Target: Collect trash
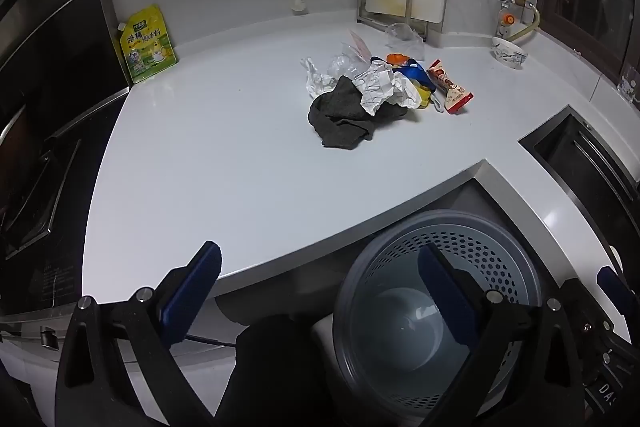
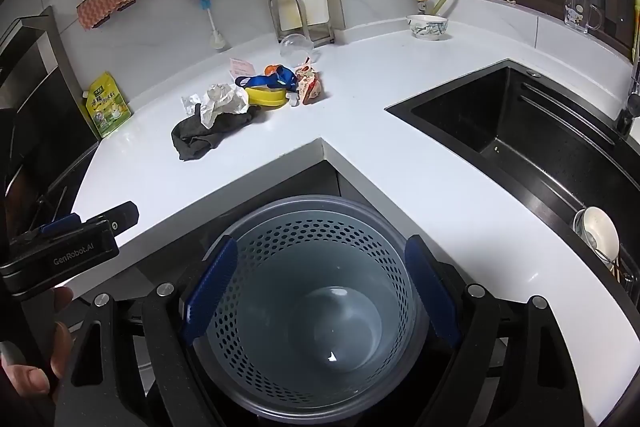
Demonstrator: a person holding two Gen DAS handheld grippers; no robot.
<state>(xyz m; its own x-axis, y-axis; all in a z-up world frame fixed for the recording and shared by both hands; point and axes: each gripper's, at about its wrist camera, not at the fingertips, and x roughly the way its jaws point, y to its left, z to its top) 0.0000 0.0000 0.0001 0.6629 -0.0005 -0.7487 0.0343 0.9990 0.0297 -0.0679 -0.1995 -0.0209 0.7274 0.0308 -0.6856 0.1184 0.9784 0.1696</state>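
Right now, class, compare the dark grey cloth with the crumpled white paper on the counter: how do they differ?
The dark grey cloth is dull charcoal and lies slumped low on the counter; the crumpled white paper is pale, printed with lines, stiffly creased and raised. The paper rests partly on top of the cloth. Both belong to the same pile.

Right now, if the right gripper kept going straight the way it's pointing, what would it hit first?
Most likely the grey perforated bin: the open right gripper points down into its mouth, with nothing between. Depth is unclear, so rim or inner wall is uncertain.
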